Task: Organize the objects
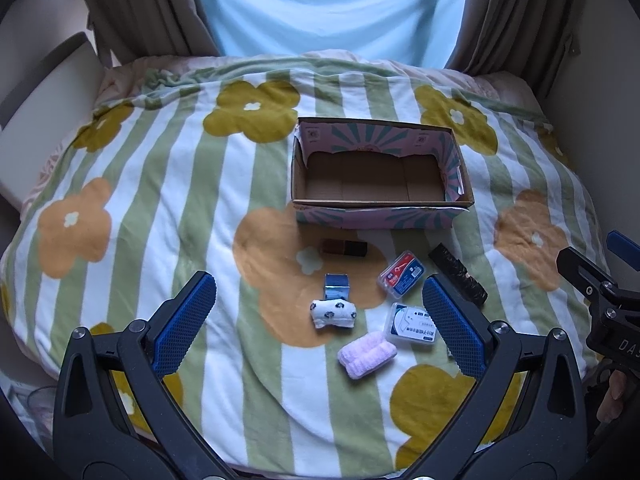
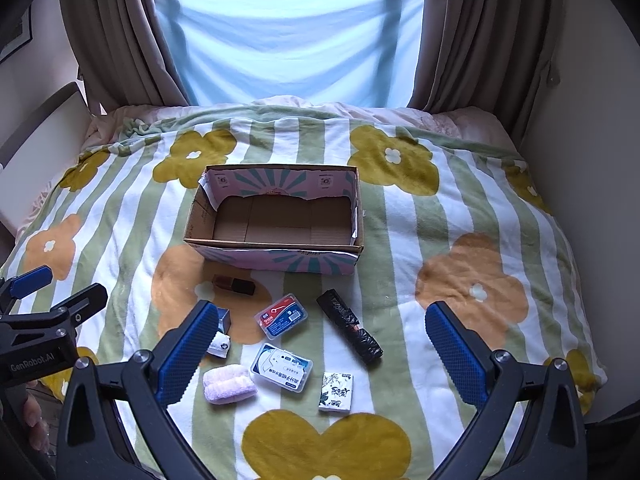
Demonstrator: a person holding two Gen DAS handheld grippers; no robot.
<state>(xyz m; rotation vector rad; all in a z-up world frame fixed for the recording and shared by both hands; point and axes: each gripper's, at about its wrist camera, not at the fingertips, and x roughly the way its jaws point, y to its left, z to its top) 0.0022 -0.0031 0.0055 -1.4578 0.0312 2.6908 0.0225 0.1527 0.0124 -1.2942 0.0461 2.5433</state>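
On the flowered bed blanket (image 2: 460, 208), an open cardboard box (image 2: 276, 216) sits empty; small items — pink rolled cloth (image 2: 229, 387), black rolled bag (image 2: 349, 325) lying diagonally — lie between it and both grippers, left gripper (image 1: 318, 322) and right gripper (image 2: 320, 352), spread wide, empty.

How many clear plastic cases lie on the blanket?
2. The red-and-blue labelled case lies in front of the cardboard box, left of the black roll. The white-and-blue labelled case lies nearer the camera, right of the pink towel.

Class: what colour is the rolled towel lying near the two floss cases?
Pale pink rolled towel; right wrist view shows it best.
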